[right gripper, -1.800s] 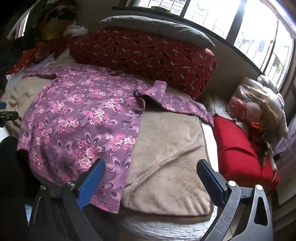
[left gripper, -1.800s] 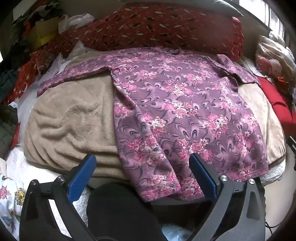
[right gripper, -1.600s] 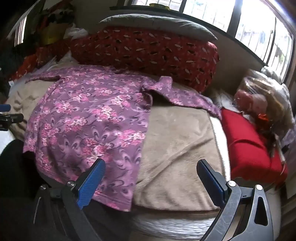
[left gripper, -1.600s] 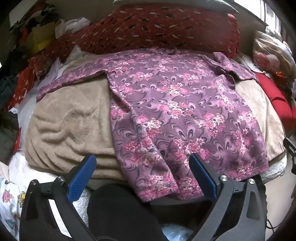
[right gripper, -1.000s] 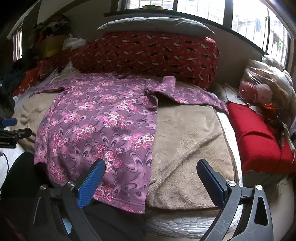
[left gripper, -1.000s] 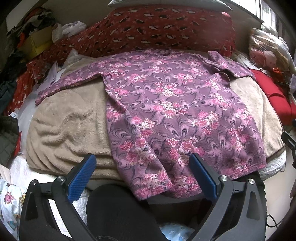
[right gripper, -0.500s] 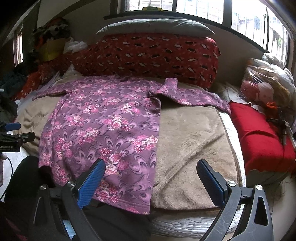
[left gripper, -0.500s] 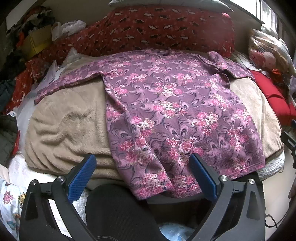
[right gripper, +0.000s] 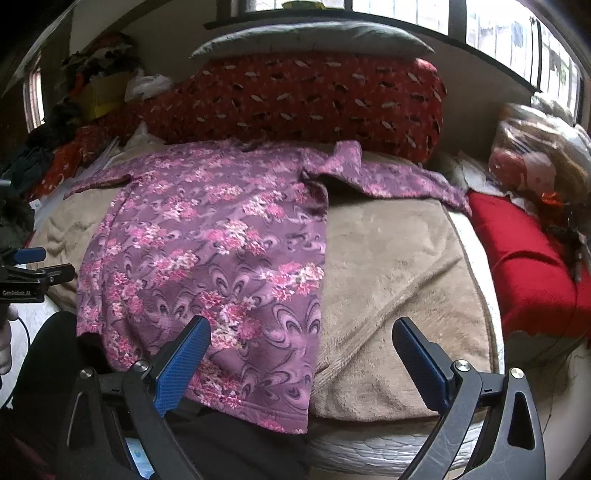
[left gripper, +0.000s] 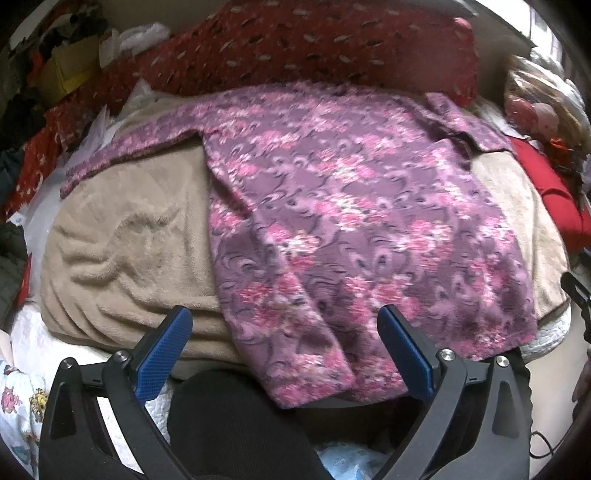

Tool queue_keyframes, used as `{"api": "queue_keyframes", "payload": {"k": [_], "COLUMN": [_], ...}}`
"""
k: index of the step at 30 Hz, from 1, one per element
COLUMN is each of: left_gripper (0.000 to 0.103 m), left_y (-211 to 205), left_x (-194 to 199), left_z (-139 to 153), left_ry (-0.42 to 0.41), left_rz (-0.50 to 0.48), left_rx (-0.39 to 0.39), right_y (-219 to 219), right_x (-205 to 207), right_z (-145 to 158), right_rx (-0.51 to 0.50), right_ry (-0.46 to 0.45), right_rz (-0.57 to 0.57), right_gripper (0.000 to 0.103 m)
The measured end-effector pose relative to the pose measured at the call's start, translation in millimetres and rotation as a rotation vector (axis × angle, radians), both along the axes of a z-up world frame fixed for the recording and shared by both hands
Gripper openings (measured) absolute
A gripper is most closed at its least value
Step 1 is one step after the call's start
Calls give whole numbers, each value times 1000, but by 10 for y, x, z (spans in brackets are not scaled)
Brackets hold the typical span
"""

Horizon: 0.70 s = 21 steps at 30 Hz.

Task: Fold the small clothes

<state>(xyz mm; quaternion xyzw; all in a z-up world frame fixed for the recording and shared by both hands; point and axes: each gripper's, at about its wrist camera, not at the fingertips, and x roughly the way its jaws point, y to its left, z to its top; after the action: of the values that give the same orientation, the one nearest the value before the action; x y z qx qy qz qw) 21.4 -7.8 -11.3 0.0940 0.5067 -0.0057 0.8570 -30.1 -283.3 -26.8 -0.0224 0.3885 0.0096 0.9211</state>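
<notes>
Daylight from the windows (right gripper: 491, 26) behind the bed washes my right wrist view, panes blown out to white. My left wrist view is motion-blurred, the floral top (left gripper: 351, 221) smeared. Both frames bend and darken at the fisheye edges.

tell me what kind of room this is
Most likely a bedroom in a home. A purple floral top lies spread on a beige blanket over a quilted mattress, with a long red patterned bolster at the far end under a window.
</notes>
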Motion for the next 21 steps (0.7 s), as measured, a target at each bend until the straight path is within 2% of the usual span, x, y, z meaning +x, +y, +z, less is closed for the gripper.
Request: {"api": "queue_keyframes", "payload": {"k": [2, 7, 9, 11, 14, 15, 16, 17, 18, 19, 20, 21], "left_gripper": [101, 101, 101, 101, 101, 93, 83, 65, 57, 49, 30, 14], "left_y": [158, 530, 477, 363, 144, 100, 80, 87, 120, 181, 275, 413], "left_x": [146, 421, 440, 419, 392, 371, 338, 323, 296, 275, 246, 240], "left_z": [-58, -211, -292, -395, -670, -763, -850, -885, -883, -830, -780, -718], "left_ry": [39, 154, 199, 239, 363, 401, 438, 454, 452, 446, 445, 456], "left_rz": [62, 205, 188, 150, 102, 101, 106, 109, 112, 118, 129, 143], "left_rx": [4, -81, -115, -111, -137, -138, -148, -150, -149, -179, -207, -256], "right_y": [-63, -248, -293, -313, -324, -313, -292, -258, -213, -167, -141, -137], "right_x": [55, 156, 196, 252, 340, 366, 378, 374, 352, 320, 292, 264], "right_z": [-93, -358, -468, -576, -754, -826, -875, -901, -889, -854, -819, -783], "right_rx": [-1, 29, 48, 63, 104, 137, 161, 158, 130, 113, 107, 115], "right_ry": [33, 120, 156, 192, 257, 289, 313, 325, 314, 300, 298, 296], "right_rz": [-22, -75, -84, -87, -83, -67, -52, -40, -24, 12, 39, 64], "right_gripper": [98, 98, 98, 98, 94, 90, 79, 76, 70, 43, 21, 8]}}
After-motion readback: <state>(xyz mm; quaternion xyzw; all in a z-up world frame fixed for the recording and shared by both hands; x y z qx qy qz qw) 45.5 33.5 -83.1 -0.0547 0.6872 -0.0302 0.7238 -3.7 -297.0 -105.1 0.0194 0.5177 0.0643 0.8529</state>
